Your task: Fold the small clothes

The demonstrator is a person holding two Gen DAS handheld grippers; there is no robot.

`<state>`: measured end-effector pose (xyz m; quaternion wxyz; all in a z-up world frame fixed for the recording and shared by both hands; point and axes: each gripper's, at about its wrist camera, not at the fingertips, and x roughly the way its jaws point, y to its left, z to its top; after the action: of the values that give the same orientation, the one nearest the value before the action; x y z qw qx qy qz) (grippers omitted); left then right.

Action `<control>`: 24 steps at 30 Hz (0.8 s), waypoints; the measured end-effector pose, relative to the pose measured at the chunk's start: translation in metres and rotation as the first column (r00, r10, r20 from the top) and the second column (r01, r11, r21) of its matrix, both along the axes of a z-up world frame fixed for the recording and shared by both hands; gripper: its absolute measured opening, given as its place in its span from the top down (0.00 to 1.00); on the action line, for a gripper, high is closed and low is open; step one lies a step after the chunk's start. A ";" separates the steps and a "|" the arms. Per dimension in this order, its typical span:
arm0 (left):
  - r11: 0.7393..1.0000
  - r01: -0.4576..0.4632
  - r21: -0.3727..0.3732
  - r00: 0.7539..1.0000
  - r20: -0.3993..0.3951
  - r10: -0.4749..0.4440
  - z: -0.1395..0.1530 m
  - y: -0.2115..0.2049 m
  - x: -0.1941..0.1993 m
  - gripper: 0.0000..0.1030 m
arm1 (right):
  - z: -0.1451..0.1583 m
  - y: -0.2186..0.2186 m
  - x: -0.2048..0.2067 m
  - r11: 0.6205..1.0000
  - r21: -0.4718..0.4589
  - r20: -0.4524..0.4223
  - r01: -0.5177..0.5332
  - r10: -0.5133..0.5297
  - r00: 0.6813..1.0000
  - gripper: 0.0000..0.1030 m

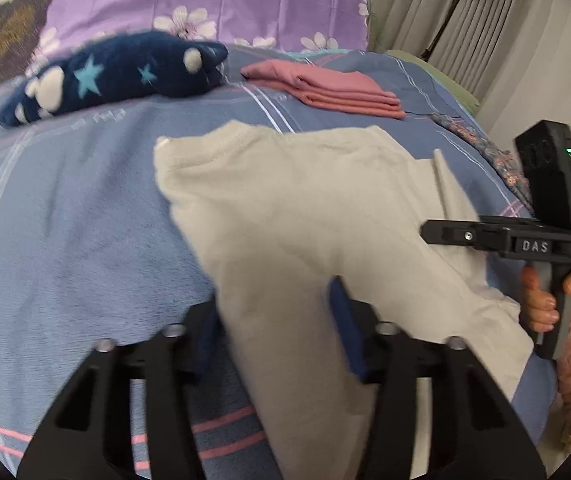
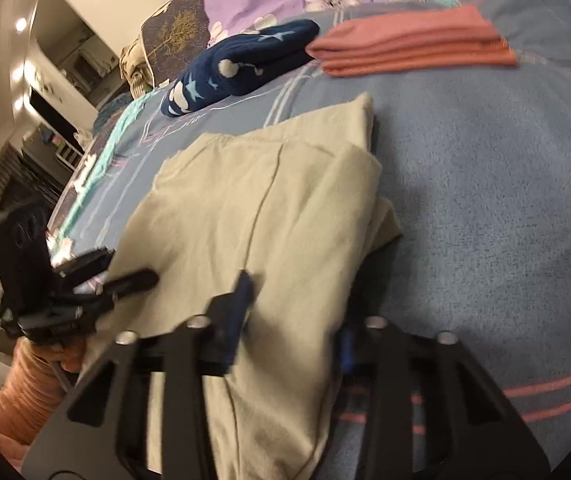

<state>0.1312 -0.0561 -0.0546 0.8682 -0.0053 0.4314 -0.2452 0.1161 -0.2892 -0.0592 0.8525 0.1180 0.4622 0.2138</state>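
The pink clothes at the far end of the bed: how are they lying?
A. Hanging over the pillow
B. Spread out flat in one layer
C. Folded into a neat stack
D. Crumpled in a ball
C: the pink clothes show several even layered edges stacked on the blue blanket, beside the navy starred garment and beyond the cream garment.

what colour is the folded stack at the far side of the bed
Pink folded stack, a salmon shade; clearest in the right wrist view.
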 end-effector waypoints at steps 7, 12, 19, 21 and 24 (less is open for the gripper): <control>0.996 -0.014 0.085 0.979 0.202 -0.003 0.046 -0.016 -0.034 0.74 | 0.047 0.005 -0.039 0.999 -0.018 0.174 0.030 -0.027 0.984 0.87; 0.997 -0.005 0.080 0.956 0.291 -0.019 0.078 -0.029 -0.047 0.74 | 0.080 -0.004 -0.057 0.998 -0.024 0.280 0.059 -0.050 0.959 0.87; 0.997 0.025 0.080 0.932 0.360 -0.053 0.114 -0.052 -0.036 0.75 | 0.118 -0.023 -0.055 0.993 -0.047 0.374 0.106 -0.081 0.924 0.87; 0.995 0.036 0.090 0.924 0.376 -0.068 0.124 -0.062 -0.028 0.75 | 0.127 -0.025 -0.048 0.992 -0.056 0.392 0.117 -0.086 0.916 0.87; 0.991 0.048 0.128 0.908 0.409 -0.096 0.141 -0.081 -0.007 0.75 | 0.145 -0.036 -0.029 0.989 -0.046 0.409 0.143 -0.112 0.906 0.87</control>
<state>0.1239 -0.1373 0.0866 0.9290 0.1126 0.2511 -0.2474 0.0869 -0.3249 0.0862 0.9457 0.0691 0.2745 0.1601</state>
